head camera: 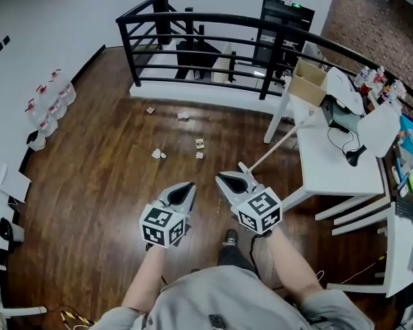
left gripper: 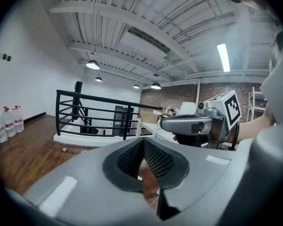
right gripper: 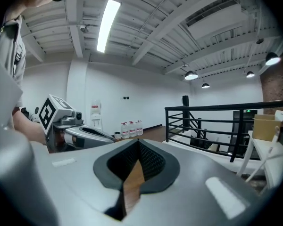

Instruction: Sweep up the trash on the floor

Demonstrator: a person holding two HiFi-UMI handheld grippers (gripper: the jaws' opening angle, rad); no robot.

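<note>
Both grey two-jaw grippers, the left gripper (head camera: 191,184) and the right gripper (head camera: 221,177), have their jaws pressed together on nothing. Each gripper view shows ribbed black pads meeting at a point, with only floor beyond them.

The trash, small pale crumpled scraps and card bits (head camera: 157,154), lies scattered on the dark glossy plank floor (head camera: 103,157), ahead of the grippers and well apart from them. A few pieces lie farther off, near the white base under the black metal railing (head camera: 193,20).

To the right, a long pale stick (head camera: 275,148), probably a broom handle, leans against the white table (head camera: 334,160). Its lower end sits just beyond the right gripper, and its head cannot be made out.

Several things could go wrong from here:
- The stick looks smooth and thin, so a loose or off-centre pinch may let it twist or slide in the pads.
- A nudge could topple it off the table edge.
- The scraps look light, and a hard stroke over the slick floor might scatter them or flick them under the railing.
</note>
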